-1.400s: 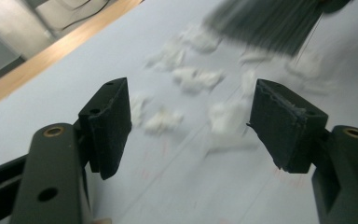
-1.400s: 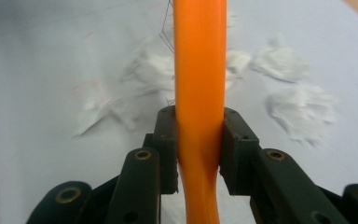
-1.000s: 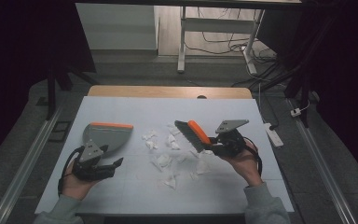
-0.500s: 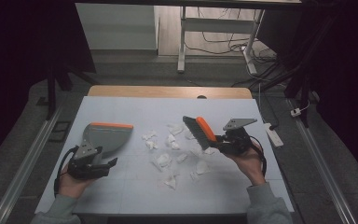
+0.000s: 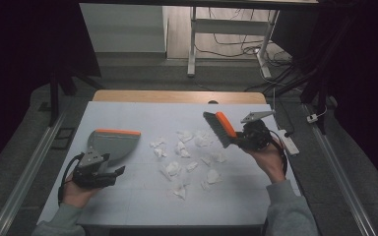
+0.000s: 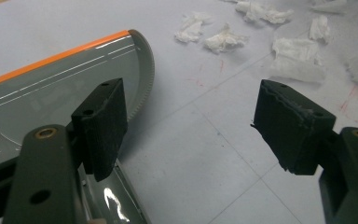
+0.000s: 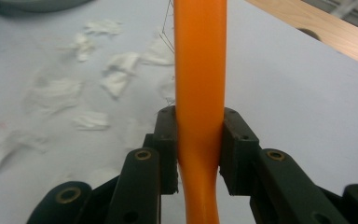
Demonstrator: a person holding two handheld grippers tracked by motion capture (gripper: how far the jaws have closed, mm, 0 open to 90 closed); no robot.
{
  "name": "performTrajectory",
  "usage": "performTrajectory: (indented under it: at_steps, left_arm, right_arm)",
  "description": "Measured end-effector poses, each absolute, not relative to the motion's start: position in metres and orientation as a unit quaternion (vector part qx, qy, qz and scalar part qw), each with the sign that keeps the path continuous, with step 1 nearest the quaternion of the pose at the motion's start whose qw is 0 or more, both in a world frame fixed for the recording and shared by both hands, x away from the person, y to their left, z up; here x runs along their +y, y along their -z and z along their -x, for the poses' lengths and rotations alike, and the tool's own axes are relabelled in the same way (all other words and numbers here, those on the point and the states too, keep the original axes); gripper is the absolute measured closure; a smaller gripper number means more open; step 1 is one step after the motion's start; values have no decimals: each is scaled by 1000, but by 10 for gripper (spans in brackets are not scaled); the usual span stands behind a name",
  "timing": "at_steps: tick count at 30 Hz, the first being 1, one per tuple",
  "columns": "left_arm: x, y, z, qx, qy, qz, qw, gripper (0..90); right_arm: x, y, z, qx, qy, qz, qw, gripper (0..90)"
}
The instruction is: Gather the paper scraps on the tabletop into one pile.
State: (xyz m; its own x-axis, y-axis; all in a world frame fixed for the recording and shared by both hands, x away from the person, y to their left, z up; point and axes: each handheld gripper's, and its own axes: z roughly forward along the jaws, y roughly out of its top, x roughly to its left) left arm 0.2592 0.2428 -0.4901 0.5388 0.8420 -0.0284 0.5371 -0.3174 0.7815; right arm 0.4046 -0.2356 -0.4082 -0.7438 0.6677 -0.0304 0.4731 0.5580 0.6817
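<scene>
**Brush lifted over scattered paper; dustpan waiting at the left edge**

The right gripper [image 5: 232,140] is clamped on the orange handle of the brush [image 5: 218,128]. In the right gripper view the handle [image 7: 199,70] sits squarely between the two jaws, both pads pressed against it. The brush is held above the tabletop [image 5: 142,196], near the right edge, bristles angled down towards the centre. That pose judges as readiness for a sweeping stroke leftward.

The crumpled paper scraps [image 5: 182,150] lie strewn across the middle of the tabletop, between brush and dustpan. None appears gathered yet.

The dustpan [image 5: 112,143] rests flat towards the left edge, its orange lip facing the far edge of the tabletop. Its placement suits receiving scraps only once it is turned or steadied.

The left gripper [image 5: 117,171] stands wide open and holds nothing. In the left gripper view one jaw sits over the grey dustpan [image 6: 65,88] at its handle end; contact cannot be confirmed. The other jaw hangs over bare tabletop. The gripper appears positioned to take hold of the dustpan, which remains ungripped.
</scene>
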Motion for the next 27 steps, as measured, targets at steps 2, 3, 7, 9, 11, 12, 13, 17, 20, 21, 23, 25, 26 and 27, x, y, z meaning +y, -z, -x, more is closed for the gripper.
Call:
performTrajectory:
  at_steps: [2,3,7,9,11,12,13,17,20,21,23,25,26,27]
  left_arm:
    - [243,493,-259,437,-193,-789,387,266]
    - [242,494,-260,436,-190,-791,385,266]
    - [243,496,-261,436,-187,-791,387,262]
    - [244,496,-261,437,-187,-790,388,262]
    - [245,495,-260,438,-186,-788,390,263]
    - [245,495,-260,438,-184,-788,392,263]
    - [245,495,-261,438,-182,-787,394,263]
    - [244,496,-261,437,-183,-790,390,263]
    - [245,496,-261,437,-183,-790,390,263]
    - [245,497,-261,438,-183,-789,390,264]
    - [245,497,-262,438,-182,-789,390,263]
    - [246,497,-262,438,-181,-789,391,264]
    - [246,497,-261,437,-181,-789,391,265]
    - [246,497,-261,438,-181,-789,391,265]
  right_arm:
    - [-237,406,-415,874,-315,-341,145,708]
    - [-237,406,-420,876,-305,-342,149,708]
    - [-237,411,-435,885,-264,-356,143,708]
    - [-238,414,-443,886,-251,-367,135,708]
    - [-237,419,-450,887,-232,-375,135,708]
    - [-236,422,-453,890,-224,-376,130,708]
    - [-235,425,-457,892,-214,-377,128,708]
    - [-227,435,-471,898,-185,-381,124,708]
    - [-220,441,-476,901,-177,-378,117,708]
    - [-218,441,-477,901,-177,-378,118,708]
    - [-215,442,-478,902,-178,-377,115,708]
    - [-213,443,-480,901,-177,-379,116,708]
    - [-212,443,-481,900,-176,-381,115,708]
    - [-212,443,-481,899,-178,-383,114,708]
